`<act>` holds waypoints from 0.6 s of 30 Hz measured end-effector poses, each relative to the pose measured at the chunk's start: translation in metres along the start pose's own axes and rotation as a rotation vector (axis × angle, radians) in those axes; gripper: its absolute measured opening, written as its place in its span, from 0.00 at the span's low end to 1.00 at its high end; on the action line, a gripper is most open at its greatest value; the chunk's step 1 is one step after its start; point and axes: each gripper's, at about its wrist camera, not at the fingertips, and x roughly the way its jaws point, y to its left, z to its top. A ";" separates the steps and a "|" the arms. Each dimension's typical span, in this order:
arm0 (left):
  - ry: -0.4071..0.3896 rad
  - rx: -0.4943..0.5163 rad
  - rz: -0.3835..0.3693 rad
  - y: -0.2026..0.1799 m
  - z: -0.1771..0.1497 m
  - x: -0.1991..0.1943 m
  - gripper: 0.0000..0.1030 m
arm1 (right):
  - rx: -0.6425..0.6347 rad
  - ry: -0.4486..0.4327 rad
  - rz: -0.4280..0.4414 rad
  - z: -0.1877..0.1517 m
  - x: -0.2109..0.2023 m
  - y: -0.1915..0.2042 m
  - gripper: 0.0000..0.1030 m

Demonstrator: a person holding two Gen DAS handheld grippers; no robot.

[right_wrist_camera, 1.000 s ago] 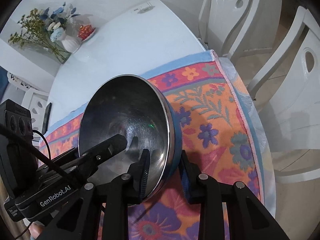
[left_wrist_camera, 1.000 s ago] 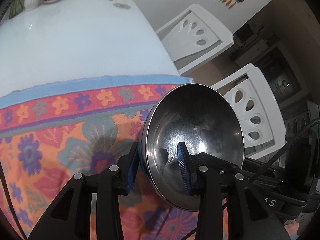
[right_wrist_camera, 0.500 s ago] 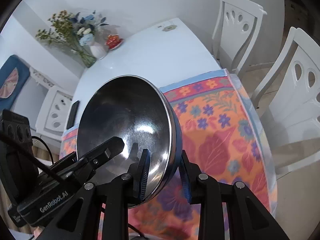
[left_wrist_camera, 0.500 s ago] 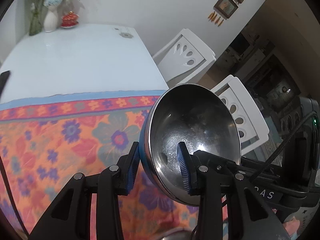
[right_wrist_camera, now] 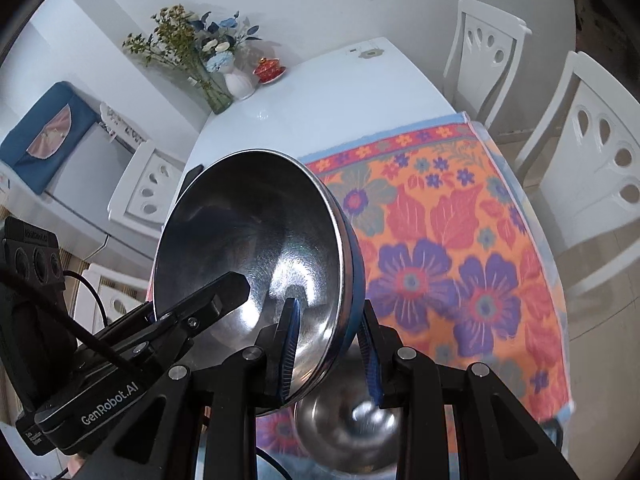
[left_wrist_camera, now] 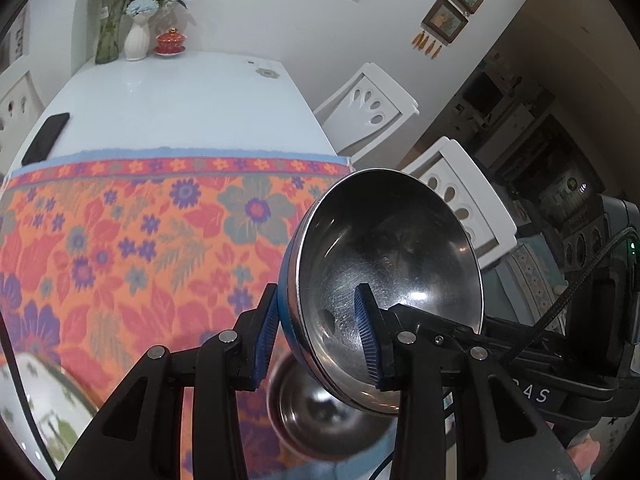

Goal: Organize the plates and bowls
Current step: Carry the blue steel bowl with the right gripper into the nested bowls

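Observation:
A large steel bowl with a blue outside (left_wrist_camera: pixel 384 264) (right_wrist_camera: pixel 256 248) hangs tilted above the floral cloth, gripped at opposite sides of its rim. My left gripper (left_wrist_camera: pixel 316 336) is shut on its left rim, one pad inside and one outside. My right gripper (right_wrist_camera: pixel 328 352) is shut on its right rim the same way. Below it a smaller steel bowl (left_wrist_camera: pixel 320 412) (right_wrist_camera: pixel 352 432) rests on the cloth near the front edge. A white patterned plate (left_wrist_camera: pixel 40 404) shows at the lower left of the left wrist view.
The floral cloth (left_wrist_camera: pixel 132 248) covers the near half of a white table (left_wrist_camera: pixel 172 108). A black phone (left_wrist_camera: pixel 46 138), flower vases (left_wrist_camera: pixel 136 40) and a red lidded cup (left_wrist_camera: pixel 171 42) sit on the far part. White chairs (right_wrist_camera: pixel 596 152) stand along the right side.
Both grippers have risen and drawn back with the large bowl still held between them. More of the table has come into view, and the smaller bowl and plate now appear below.

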 end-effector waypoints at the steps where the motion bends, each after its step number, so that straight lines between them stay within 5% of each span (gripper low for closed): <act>1: 0.002 -0.004 -0.003 0.000 -0.006 -0.003 0.32 | 0.001 0.003 -0.001 -0.005 -0.002 0.001 0.28; 18: 0.095 -0.054 -0.061 -0.004 -0.081 0.009 0.32 | 0.071 0.104 -0.057 -0.085 -0.003 -0.025 0.28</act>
